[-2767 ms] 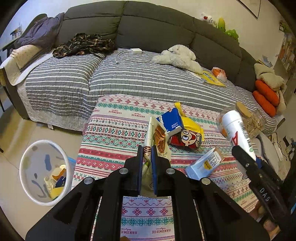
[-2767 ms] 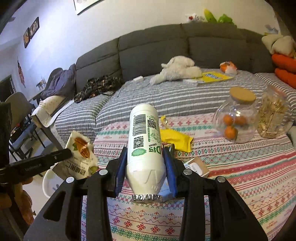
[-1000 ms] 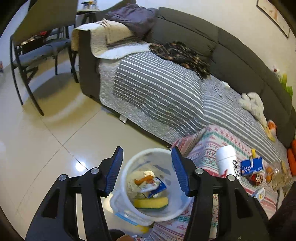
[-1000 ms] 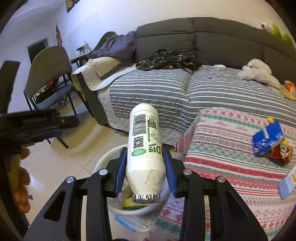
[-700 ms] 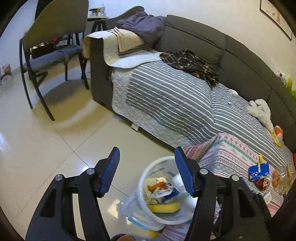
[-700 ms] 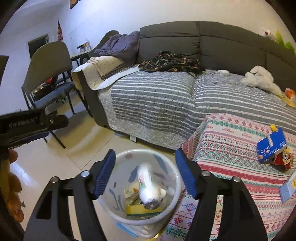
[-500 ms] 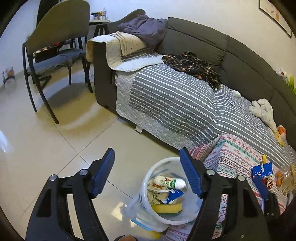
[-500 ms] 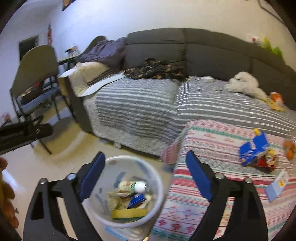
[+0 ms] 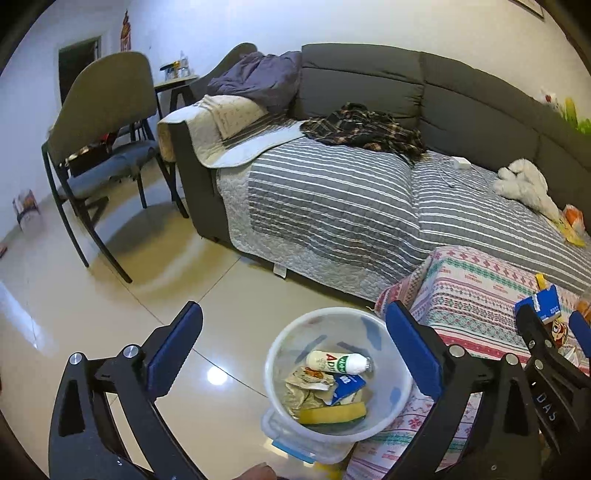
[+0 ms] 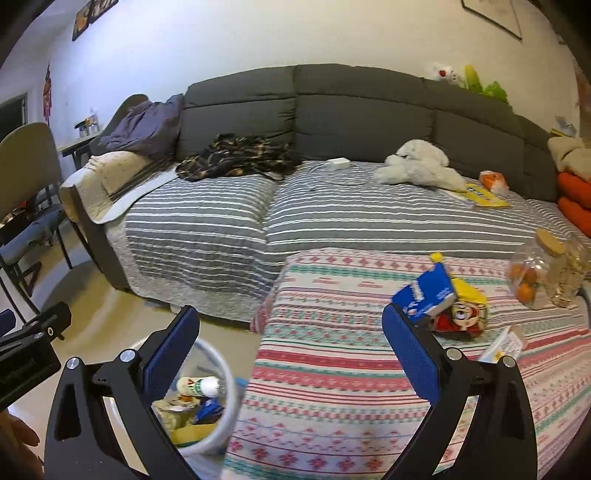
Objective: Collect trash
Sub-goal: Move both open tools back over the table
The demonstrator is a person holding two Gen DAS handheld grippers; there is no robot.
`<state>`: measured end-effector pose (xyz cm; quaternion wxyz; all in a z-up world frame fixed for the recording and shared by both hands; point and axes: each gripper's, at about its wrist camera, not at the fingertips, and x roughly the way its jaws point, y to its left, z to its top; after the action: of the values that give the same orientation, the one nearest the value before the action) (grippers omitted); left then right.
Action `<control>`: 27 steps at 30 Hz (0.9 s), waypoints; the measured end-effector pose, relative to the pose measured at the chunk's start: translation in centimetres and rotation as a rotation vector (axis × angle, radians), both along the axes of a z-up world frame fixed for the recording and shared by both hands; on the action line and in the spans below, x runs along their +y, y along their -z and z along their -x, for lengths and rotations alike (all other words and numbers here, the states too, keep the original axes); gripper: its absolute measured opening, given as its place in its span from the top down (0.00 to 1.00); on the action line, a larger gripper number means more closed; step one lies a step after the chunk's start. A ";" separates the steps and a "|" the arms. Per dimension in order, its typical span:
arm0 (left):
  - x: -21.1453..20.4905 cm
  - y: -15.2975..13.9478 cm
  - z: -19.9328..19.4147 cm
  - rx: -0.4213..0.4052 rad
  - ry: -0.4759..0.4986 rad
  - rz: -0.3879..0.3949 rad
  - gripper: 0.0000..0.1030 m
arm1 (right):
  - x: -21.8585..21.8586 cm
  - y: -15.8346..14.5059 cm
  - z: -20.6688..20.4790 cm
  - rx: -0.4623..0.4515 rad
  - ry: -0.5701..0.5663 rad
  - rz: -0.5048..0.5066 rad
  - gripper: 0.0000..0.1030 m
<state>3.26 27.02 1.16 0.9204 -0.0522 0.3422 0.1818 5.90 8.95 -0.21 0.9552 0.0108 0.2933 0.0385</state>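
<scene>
this is a home living room. a long dark grey sofa [image 10: 362,110] runs along the wall, its seat under a grey striped quilt [image 10: 332,214], with a plaid shirt [image 10: 236,155], a white plush toy [image 10: 417,166] and orange cushions [image 10: 576,203] left on it. a patterned cloth [image 10: 351,369] covers a low table in front. a chair [image 9: 99,122] stands on the glossy tiled floor [image 9: 92,295], and framed pictures [image 10: 491,14] hang on the white wall.

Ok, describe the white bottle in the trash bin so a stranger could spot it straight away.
Find the translucent bin on the floor beside the patterned table cover. The white bottle lies on its side atop the trash, the only round white item there, with green and red print.
</scene>
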 end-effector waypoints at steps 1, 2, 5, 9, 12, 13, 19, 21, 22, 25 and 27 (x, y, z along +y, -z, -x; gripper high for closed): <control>-0.5 -0.1 -0.1 -0.001 0.006 -0.001 0.07 | -0.5 -0.1 0.0 -0.003 0.009 0.003 0.07; -1.1 -0.1 -0.2 0.000 0.014 -0.001 0.07 | -1.0 -0.2 0.1 -0.007 0.017 0.005 0.07; -2.9 -0.4 -0.3 -0.001 0.037 -0.001 0.07 | -2.8 -0.5 0.2 -0.012 0.039 0.006 0.07; -5.5 -0.6 -0.6 -0.005 0.074 -0.016 0.07 | -5.4 -0.8 0.2 -0.012 0.070 0.006 0.07; -7.5 -0.6 -0.8 -0.001 0.098 -0.031 0.07 | -7.5 -0.9 0.2 -0.010 0.092 0.005 0.07; -8.0 -0.5 -0.9 0.002 0.105 -0.035 0.07 | -8.0 -0.8 0.3 -0.011 0.098 0.006 0.07; -11.8 -0.4 -1.9 0.013 0.153 -0.021 0.07 | -11.8 -0.6 0.5 -0.008 0.140 0.016 0.07; -13.2 -0.5 -2.3 0.012 0.173 -0.017 0.07 | -13.4 -0.5 0.6 -0.004 0.163 0.013 0.06; -14.4 -0.5 -2.5 0.011 0.188 -0.023 0.07 | -14.3 -0.4 0.7 -0.001 0.176 0.011 0.07; -16.8 -0.2 -2.9 0.013 0.214 -0.039 0.07 | -16.7 -0.1 0.9 0.004 0.209 0.012 0.07; -18.6 0.0 -3.3 0.020 0.240 -0.037 0.07 | -18.4 0.0 1.0 0.007 0.233 0.012 0.07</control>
<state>6.52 8.44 1.15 0.9329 0.0080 0.3515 0.0773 4.95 -9.42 -0.24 0.9522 0.0391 0.2938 -0.0746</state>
